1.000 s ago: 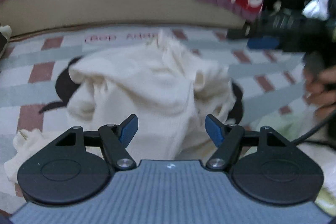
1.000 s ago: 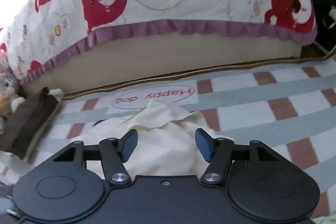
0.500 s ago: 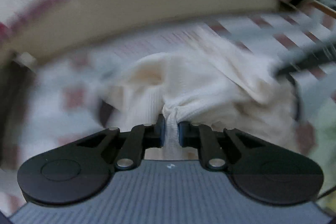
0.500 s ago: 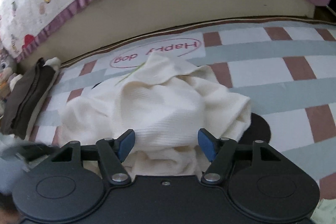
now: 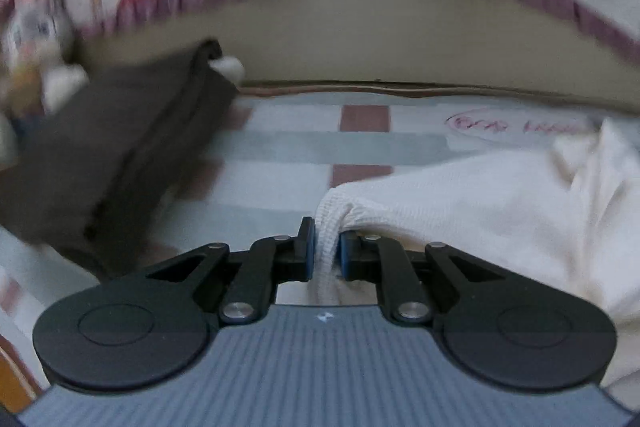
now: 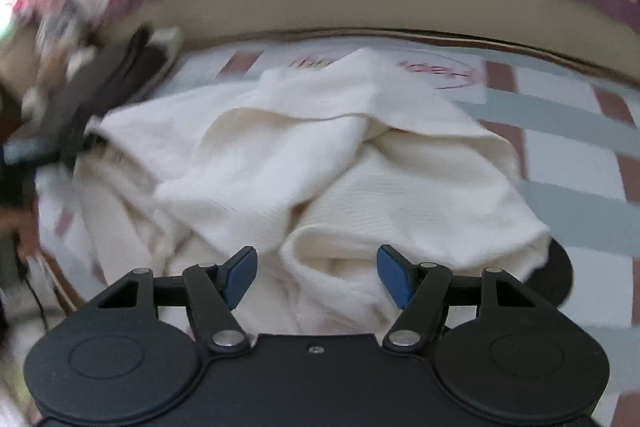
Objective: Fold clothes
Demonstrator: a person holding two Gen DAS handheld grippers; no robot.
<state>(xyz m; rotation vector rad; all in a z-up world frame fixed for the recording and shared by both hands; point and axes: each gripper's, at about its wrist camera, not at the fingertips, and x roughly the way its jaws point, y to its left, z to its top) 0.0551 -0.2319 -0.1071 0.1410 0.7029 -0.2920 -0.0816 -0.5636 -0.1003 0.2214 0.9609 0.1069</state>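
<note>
Left wrist: left gripper jaws pinch cream garment; right gripper jaws gape; mat lettering unreadable.

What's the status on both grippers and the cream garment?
Left gripper shut on ribbed edge of cream knit garment. Right gripper open above the crumpled heap. Folded dark brown cloth lies beside, apart.
</note>
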